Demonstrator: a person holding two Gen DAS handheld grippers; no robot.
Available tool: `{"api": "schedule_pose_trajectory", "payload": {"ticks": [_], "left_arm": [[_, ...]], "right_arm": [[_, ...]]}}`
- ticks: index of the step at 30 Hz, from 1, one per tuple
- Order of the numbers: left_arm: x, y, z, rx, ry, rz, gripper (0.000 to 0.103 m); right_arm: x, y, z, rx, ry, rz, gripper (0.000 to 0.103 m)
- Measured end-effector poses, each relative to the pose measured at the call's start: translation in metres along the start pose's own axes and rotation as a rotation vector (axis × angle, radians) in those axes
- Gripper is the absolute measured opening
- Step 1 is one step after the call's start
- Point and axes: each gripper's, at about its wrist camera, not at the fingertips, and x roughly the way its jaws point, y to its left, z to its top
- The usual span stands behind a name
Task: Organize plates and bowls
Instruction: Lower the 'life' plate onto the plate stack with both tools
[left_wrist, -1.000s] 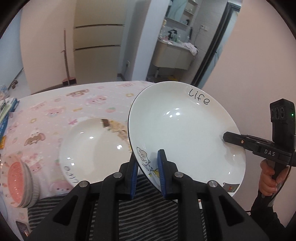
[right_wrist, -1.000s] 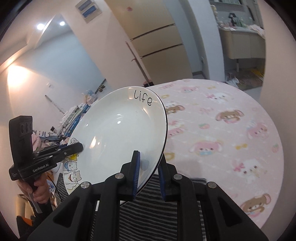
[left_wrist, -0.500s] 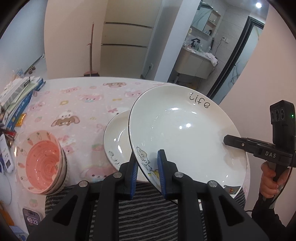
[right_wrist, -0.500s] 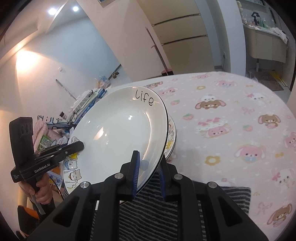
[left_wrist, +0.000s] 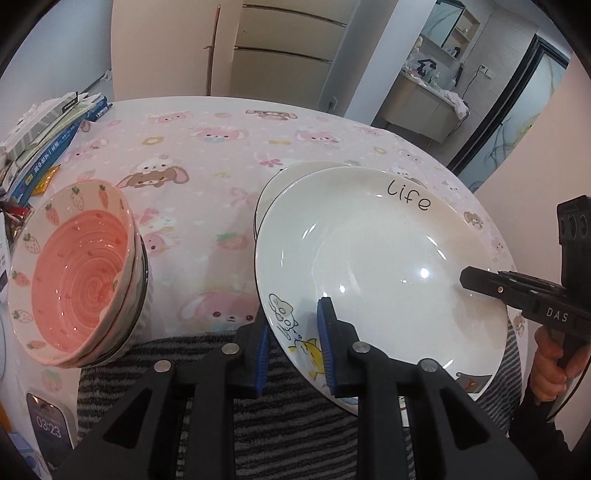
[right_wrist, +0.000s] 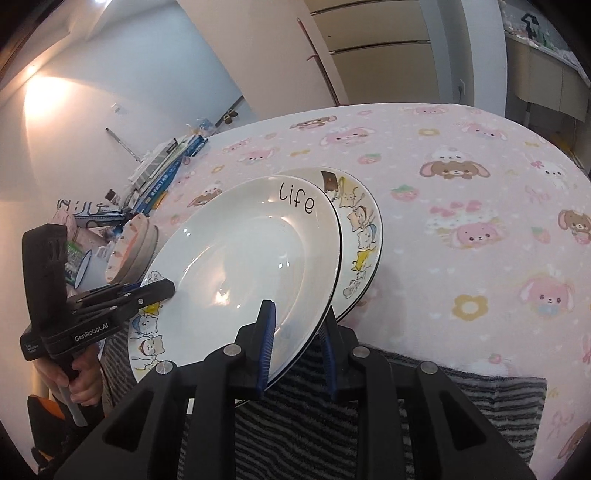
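Observation:
A white deep plate (left_wrist: 384, 266) with "Life" and cartoon animals on its rim is held by both grippers. My left gripper (left_wrist: 293, 347) is shut on its near-left rim, and my right gripper (right_wrist: 297, 347) is shut on its opposite rim. The plate (right_wrist: 251, 258) hovers tilted, low over a second matching plate (right_wrist: 360, 229) that lies on the table, partly hidden under it (left_wrist: 291, 177). A stack of pink bowls (left_wrist: 74, 273) with strawberries and carrots stands to the left.
The round table has a pink cartoon cloth (left_wrist: 207, 155). Books and boxes (left_wrist: 48, 140) are piled at its far left edge. A phone (left_wrist: 50, 424) lies at the near left. A grey striped cloth (right_wrist: 443, 398) covers the near edge.
Both grippers have brought the plate down towards the lower plate. The view has dropped and tilted, so the table and the pink bowls now appear closer.

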Motion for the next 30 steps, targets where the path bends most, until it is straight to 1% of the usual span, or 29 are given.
{"api": "schedule_pose_trajectory", "payload": {"ticks": [4, 8, 12, 15, 19, 22, 24, 27, 29, 30], "left_arm": [[0.007, 0.000, 0.008, 0.009, -0.001, 0.019, 0.020], [0.013, -0.002, 0.012, 0.028, -0.008, 0.060, 0.021], [0.022, -0.003, 0.015, 0.038, 0.015, 0.081, 0.021], [0.028, -0.004, 0.015, 0.044, 0.022, 0.096, 0.022], [0.031, -0.005, 0.014, 0.051, 0.018, 0.102, 0.023], [0.032, -0.007, 0.014, 0.061, 0.013, 0.112, 0.023], [0.033, -0.009, 0.014, 0.068, 0.012, 0.116, 0.023], [0.034, -0.008, 0.015, 0.058, 0.017, 0.109, 0.023], [0.036, -0.009, 0.015, 0.054, 0.020, 0.110, 0.025], [0.036, -0.010, 0.015, 0.062, 0.020, 0.109, 0.029]], "right_arm": [[0.005, -0.004, 0.001, 0.009, -0.002, -0.003, 0.025], [0.014, -0.009, 0.003, 0.020, 0.007, -0.003, 0.025], [0.023, -0.016, 0.001, 0.038, 0.036, 0.007, 0.026], [0.026, -0.016, -0.001, 0.025, 0.038, -0.002, 0.028], [0.026, -0.020, -0.003, 0.035, 0.048, 0.018, 0.030], [0.027, -0.020, -0.003, 0.031, 0.053, 0.011, 0.031], [0.027, -0.020, -0.003, 0.026, 0.057, 0.016, 0.036], [0.028, -0.020, -0.003, 0.023, 0.063, 0.023, 0.037], [0.028, -0.022, -0.003, 0.027, 0.062, 0.028, 0.037], [0.028, -0.021, -0.003, 0.027, 0.062, 0.030, 0.037]]}}
